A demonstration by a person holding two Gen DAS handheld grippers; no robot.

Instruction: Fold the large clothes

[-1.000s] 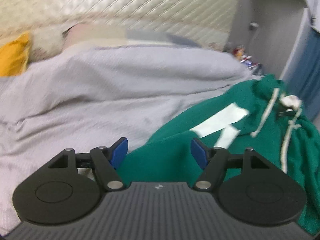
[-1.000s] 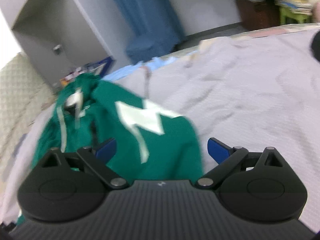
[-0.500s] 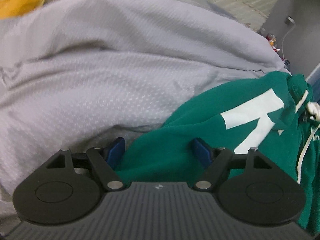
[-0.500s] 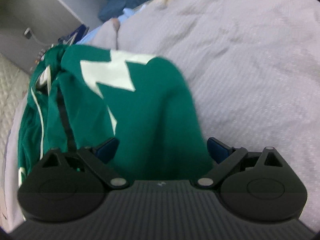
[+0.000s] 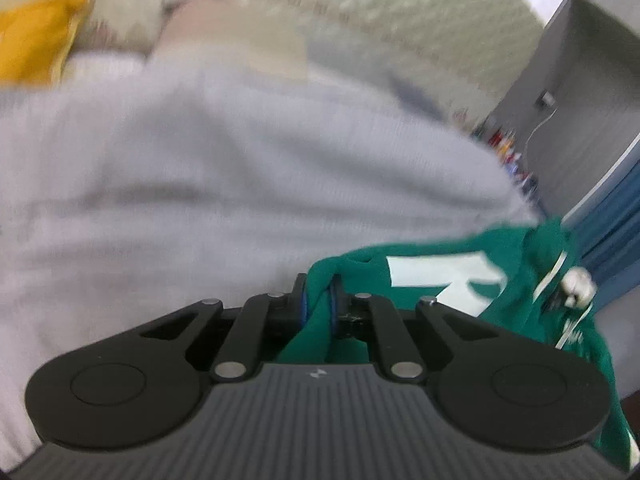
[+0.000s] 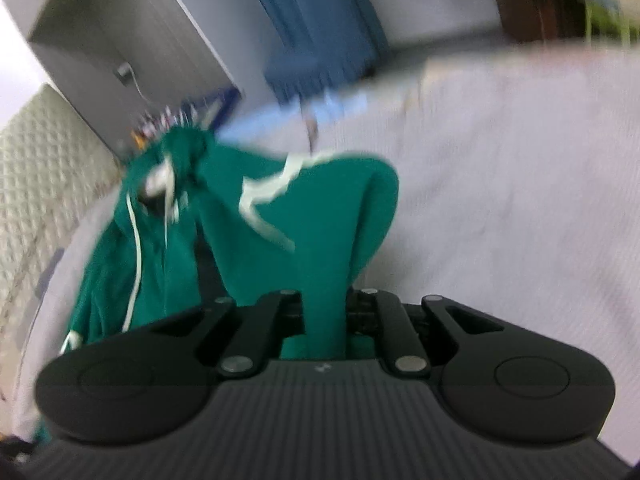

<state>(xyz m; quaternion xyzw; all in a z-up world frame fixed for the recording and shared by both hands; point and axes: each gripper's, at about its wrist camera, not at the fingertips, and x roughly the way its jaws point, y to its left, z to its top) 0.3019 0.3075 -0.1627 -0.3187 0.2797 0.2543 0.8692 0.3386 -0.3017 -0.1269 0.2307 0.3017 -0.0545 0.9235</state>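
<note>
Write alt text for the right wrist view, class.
The right gripper pinches a fold of a green hoodie with white markings, lifting it off a pale grey bedspread. Behind are a blue curtain and grey cupboard; the picture is blurred.

- The left claw (image 5: 318, 300) is matte black, with a ribbed dark-grey body across 6 o'clock and a small pale logo at its centre.
- Blue pads (image 5: 305, 304) line its fingers.
- Silver pivot screws dot the linkage arms.
- The right claw (image 6: 325, 312) has the same build: round black discs at 4 and 8 o'clock.
</note>
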